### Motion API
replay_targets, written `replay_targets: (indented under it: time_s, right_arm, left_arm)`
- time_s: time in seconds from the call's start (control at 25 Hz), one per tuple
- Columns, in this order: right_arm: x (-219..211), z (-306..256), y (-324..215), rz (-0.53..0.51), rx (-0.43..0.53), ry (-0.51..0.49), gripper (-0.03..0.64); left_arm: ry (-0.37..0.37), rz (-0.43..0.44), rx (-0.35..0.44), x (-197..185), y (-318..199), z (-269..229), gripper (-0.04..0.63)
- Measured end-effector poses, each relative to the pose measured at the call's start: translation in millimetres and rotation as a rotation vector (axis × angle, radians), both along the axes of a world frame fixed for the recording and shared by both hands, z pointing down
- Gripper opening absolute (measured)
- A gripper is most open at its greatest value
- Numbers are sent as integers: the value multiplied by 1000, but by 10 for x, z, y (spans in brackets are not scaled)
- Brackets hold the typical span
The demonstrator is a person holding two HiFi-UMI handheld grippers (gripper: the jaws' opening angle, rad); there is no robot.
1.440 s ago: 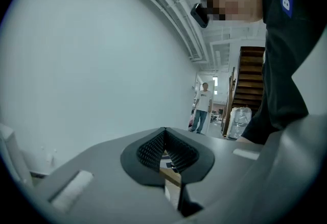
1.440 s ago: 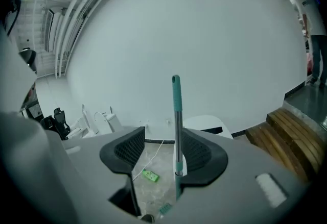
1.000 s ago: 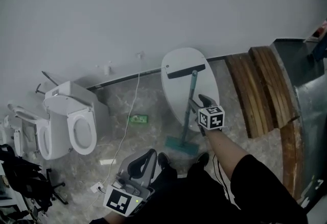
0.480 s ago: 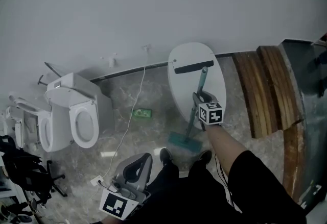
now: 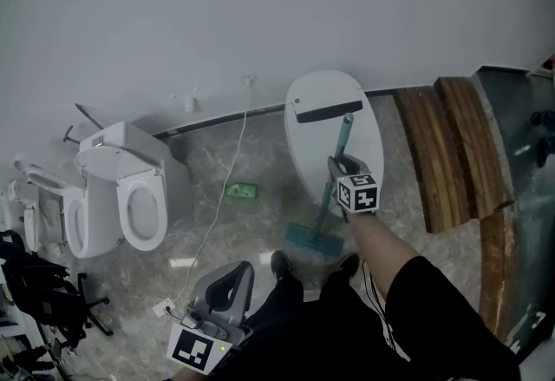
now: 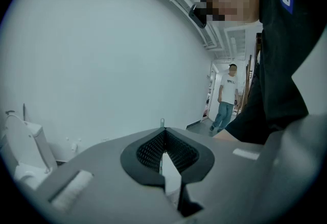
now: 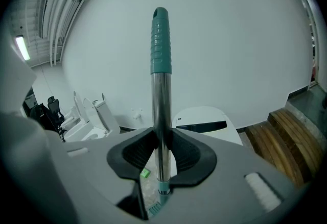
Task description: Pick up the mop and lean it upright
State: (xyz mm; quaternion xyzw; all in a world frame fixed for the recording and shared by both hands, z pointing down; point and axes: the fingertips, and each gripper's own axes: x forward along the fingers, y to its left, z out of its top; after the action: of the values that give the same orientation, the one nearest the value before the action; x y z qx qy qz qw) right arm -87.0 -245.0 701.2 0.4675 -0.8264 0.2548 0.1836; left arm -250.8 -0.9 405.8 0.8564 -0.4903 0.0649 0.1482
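The mop stands tilted, its teal head (image 5: 310, 240) on the floor and its pole (image 5: 340, 145) rising in front of a white oval panel (image 5: 368, 141). In the right gripper view the steel pole (image 7: 162, 90) with a teal grip (image 7: 160, 39) runs straight up between the jaws. My right gripper (image 5: 340, 169) has just been closing and its pads now press on the pole from both sides (image 7: 162, 146). My left gripper (image 5: 236, 277) hangs low by my legs, away from the mop, with its tips together (image 6: 162, 133) and nothing between them.
Two white toilets (image 5: 130, 197) stand at the left by the wall. A green object (image 5: 240, 191) and a white cable (image 5: 217, 214) lie on the floor. Curved wooden planks (image 5: 447, 154) rise at the right. A black chair (image 5: 43, 292) stands far left. A person (image 6: 225, 98) walks in the distance.
The right gripper's jaws have closed onto the mop pole. The left gripper has sunk a little lower in the head view. The mop head has stayed on the floor.
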Motion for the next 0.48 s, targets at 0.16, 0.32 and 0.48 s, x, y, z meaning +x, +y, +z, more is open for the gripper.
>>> replay_targets:
  time_s: [0.16,0.32,0.48]
  right_arm:
    - [-21,-92,308,-19,8,2,106]
    - [-71,-205,675,-58,15,7,106]
    - [-88,-304,1106,-104,22,8,106]
  left_arm:
    - [16,14,33,28,0,-66,12]
    - [38,45,69,104,-15,-151,12]
    - [59,85,99,217,-27,-216,12]
